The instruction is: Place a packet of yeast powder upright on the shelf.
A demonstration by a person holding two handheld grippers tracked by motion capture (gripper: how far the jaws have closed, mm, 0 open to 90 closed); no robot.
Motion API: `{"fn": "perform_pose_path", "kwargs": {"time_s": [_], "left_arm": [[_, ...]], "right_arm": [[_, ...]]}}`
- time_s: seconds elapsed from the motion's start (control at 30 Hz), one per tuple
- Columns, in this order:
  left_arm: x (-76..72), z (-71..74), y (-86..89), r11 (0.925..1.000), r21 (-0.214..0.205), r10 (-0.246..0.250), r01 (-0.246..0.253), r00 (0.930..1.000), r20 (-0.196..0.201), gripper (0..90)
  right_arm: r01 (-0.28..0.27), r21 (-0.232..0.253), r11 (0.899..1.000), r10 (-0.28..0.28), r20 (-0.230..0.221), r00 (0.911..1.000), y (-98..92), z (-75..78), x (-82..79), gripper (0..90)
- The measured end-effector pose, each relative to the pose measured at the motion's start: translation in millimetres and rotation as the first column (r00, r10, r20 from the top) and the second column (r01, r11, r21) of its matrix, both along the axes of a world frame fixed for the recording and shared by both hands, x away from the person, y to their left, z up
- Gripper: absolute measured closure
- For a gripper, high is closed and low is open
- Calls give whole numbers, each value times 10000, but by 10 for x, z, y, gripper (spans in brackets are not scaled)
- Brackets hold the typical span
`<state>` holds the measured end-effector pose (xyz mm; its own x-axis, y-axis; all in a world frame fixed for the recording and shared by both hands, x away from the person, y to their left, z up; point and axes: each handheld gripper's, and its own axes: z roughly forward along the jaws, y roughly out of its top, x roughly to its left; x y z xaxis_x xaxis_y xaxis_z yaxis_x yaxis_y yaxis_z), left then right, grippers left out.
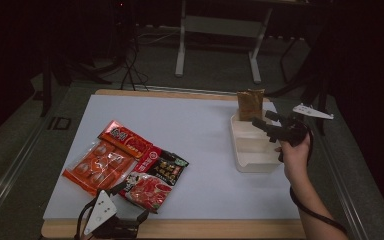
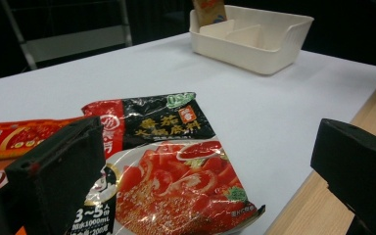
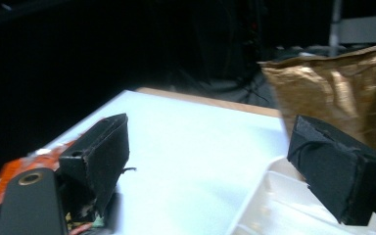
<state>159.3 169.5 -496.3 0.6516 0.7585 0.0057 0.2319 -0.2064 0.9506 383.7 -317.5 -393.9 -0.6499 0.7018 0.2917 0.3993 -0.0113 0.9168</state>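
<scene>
At the lower left of the high view, three sauce packets lie together on the white table (image 1: 205, 125): an orange packet (image 1: 97, 165), a red packet (image 1: 126, 138) and a black and red packet (image 1: 155, 177). The left gripper (image 1: 130, 220) rests at the bottom edge just below them, jaws spread wide with nothing between them, the black and red packet (image 2: 171, 166) lying just ahead.

At the right, a brown packet (image 1: 250, 104) stands upright in the far compartment of a cream tray (image 1: 252, 162). The right gripper (image 1: 267, 122), in a hand (image 1: 296, 155), sits just beside it over the tray, jaws wide and empty.

The packing seems one packet along. Next likely calls for picking a packet from the pile, probably the nearest.

The room is dim, the packet print unreadable, and the right gripper view is blurred. The tray's compartments are hard to count.
</scene>
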Motion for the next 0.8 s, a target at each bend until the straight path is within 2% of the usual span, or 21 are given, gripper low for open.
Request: {"fn": "perform_pose_path", "kwargs": {"time_s": [0.07, 0.1, 0.2, 0.23, 0.33, 0.43, 0.6, 0.63, 0.8], "left_arm": [[18, 20, -3, 9999, -44, -93, 92, 9998, -159, 3], [22, 29, -1, 9999, -115, -122, 121, 9998, -132, 3], [47, 66, -3, 9993, -295, -259, 248, 9990, -370, 3], [57, 81, -8, 9992, -266, -324, 312, 9984, -462, 3], [79, 114, -44, 9981, -105, -616, 610, 9952, -764, 3], [96, 130, -76, 9961, -68, -881, 878, 9926, -836, 3], [135, 152, -79, 9960, -120, -896, 888, 9920, -891, 3], [184, 184, -51, 9974, -69, -724, 721, 9932, -909, 3], [280, 254, 22, 9993, 27, -378, 382, 9958, -832, 3]], "right_arm": [[-85, -104, 9999, 87, 177, 9998, 14, -19, -82, 153], [-316, -72, 9995, 317, 172, 9993, 29, -45, -131, 153], [-672, -431, 9968, 679, 146, 9976, 83, -119, -262, 154], [-759, -587, 9954, 770, 163, 9969, 102, -141, -313, 154], [-1069, -643, 9922, 1092, 331, 9935, 156, -193, -470, 153], [-1247, -665, 9900, 1285, 570, 9901, 193, -212, -613, 153], [-1500, -628, 9867, 1552, 894, 9838, 235, -237, -774, 154], [-1555, -673, 9855, 1623, 1116, 9804, 256, -250, -857, 154], [-1818, -793, 9801, 1917, 1440, 9708, 309, -273, -1003, 153]]}}
